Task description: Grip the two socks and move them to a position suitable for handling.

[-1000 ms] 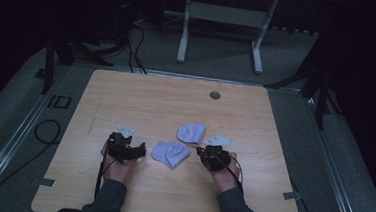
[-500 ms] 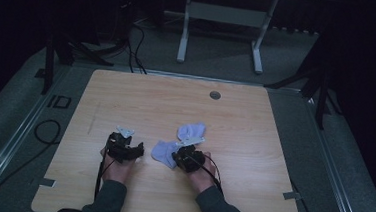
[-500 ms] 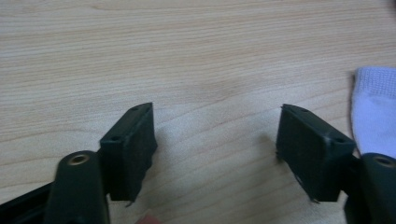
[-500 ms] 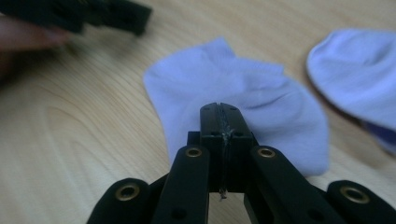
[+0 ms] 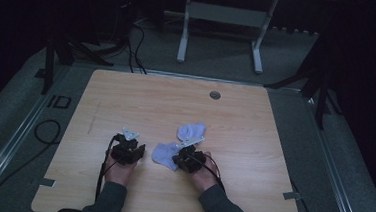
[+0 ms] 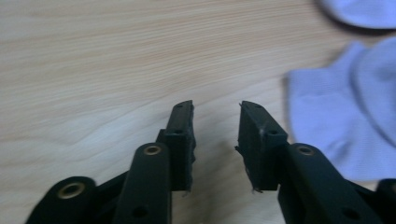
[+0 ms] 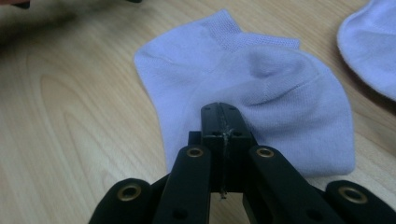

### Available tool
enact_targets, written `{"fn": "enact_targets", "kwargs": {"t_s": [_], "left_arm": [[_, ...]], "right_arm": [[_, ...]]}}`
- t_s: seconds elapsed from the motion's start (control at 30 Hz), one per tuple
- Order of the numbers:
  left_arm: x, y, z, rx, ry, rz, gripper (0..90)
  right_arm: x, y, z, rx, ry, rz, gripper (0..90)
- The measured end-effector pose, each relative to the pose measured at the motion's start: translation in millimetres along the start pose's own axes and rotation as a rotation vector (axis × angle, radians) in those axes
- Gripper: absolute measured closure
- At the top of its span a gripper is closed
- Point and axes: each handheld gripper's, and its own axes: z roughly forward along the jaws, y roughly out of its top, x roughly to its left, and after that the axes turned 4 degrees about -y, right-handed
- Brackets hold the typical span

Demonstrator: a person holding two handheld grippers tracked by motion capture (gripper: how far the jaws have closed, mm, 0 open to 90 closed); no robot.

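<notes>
Two socks lie near the table's front edge. The near sock sits under the right gripper, whose jaws are closed together over it; it lies rightward of the left gripper, whose jaws have just been closing, narrow and empty. The far sock lies beyond.

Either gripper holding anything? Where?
The right gripper is shut over the near sock; a pinch can't be confirmed. The left gripper holds nothing, its jaws just closing.

Black tool — brass-ringed pivot holes, matte arms; dark grey sleeves — trailing black cables.
</notes>
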Motion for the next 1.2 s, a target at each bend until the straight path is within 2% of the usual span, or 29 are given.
{"fn": "enact_targets", "kwargs": {"t_s": [0.03, 0.07, 0.1, 0.13, 0.17, 0.2, 0.23, 0.27, 0.3, 0.37, 0.43, 0.47, 0.5, 0.53, 0.67, 0.83, 0.97, 1.0, 1.07, 1.2], "left_arm": [[0.0, 0.0, 0.0, 0.000, 0.000, 0.000, 66.9], [-5.7, 0.2, -1.1, -0.002, -0.021, 0.032, 67.2], [-5.7, 0.2, -1.1, -0.002, -0.021, 0.032, 67.8], [-11.7, 0.2, -2.0, -0.002, -0.041, 0.062, 68.1], [-11.7, 0.2, -2.0, -0.002, -0.041, 0.062, 68.6], [-17.2, 0.1, -2.5, -0.008, -0.068, 0.089, 69.5], [-17.2, 0.1, -2.5, -0.008, -0.068, 0.089, 70.1], [-23.6, -0.3, -3.2, -0.010, -0.099, 0.111, 71.1], [-23.6, -0.3, -3.2, -0.010, -0.099, 0.111, 72.3], [-33.5, -1.1, -1.7, -0.017, -0.155, 0.139, 76.3], [-37.3, -1.3, -0.2, -0.011, -0.168, 0.151, 80.4], [-43.5, -1.9, 3.9, -0.006, -0.190, 0.172, 82.8], [-43.5, -1.9, 3.9, -0.006, -0.190, 0.172, 84.9], [-47.3, -2.8, 7.3, 0.004, -0.205, 0.189, 86.5], [-47.8, -4.9, 11.0, 0.028, -0.207, 0.183, 89.2], [-49.6, -6.3, 9.8, 0.037, -0.231, 0.173, 89.4], [-54.5, -8.5, 8.9, 0.041, -0.264, 0.180, 89.4], [-57.7, -9.5, 8.4, 0.044, -0.273, 0.193, 89.4], [-60.6, -10.0, 8.5, 0.043, -0.273, 0.203, 89.4], [-60.5, -10.3, 8.9, 0.039, -0.277, 0.196, 89.4]], "right_arm": [[-0.6, -0.3, -0.7, 0.004, 0.004, -0.014, 90.0], [-1.2, -0.9, -1.6, 0.007, 0.009, -0.027, 90.0], [-1.3, -1.3, -2.5, 0.013, 0.014, -0.034, 90.0], [-2.2, -1.7, -3.3, 0.018, 0.022, -0.049, 90.0], [-2.2, -1.7, -3.3, 0.018, 0.022, -0.049, 90.0], [-3.7, -1.9, -5.1, 0.032, 0.036, -0.081, 90.0], [-3.7, -1.9, -5.1, 0.032, 0.036, -0.081, 90.0], [-4.8, -2.5, -6.0, 0.036, 0.041, -0.093, 90.0], [-4.8, -2.5, -6.0, 0.036, 0.041, -0.093, 90.0], [-4.7, -3.8, -7.4, 0.039, 0.044, -0.110, 90.0], [-3.8, -4.2, -7.7, 0.038, 0.042, -0.124, 90.0], [-3.1, -4.2, -8.1, 0.041, 0.039, -0.131, 90.0], [-3.1, -4.2, -8.1, 0.041, 0.039, -0.131, 90.0], [-1.7, -4.2, -8.8, 0.046, 0.034, -0.150, 90.0], [-2.4, -4.5, -9.5, 0.049, 0.037, -0.169, 90.0], [-4.9, -5.8, -12.0, 0.056, 0.024, -0.182, 90.0], [-10.5, -9.1, -15.8, 0.061, 0.010, -0.170, 90.0], [-13.6, -10.4, -17.9, 0.068, 0.000, -0.160, 89.9], [-15.1, -10.8, -19.4, 0.072, -0.009, -0.143, 88.2], [-14.0, -9.0, -22.5, 0.058, -0.024, -0.126, 83.5]]}}
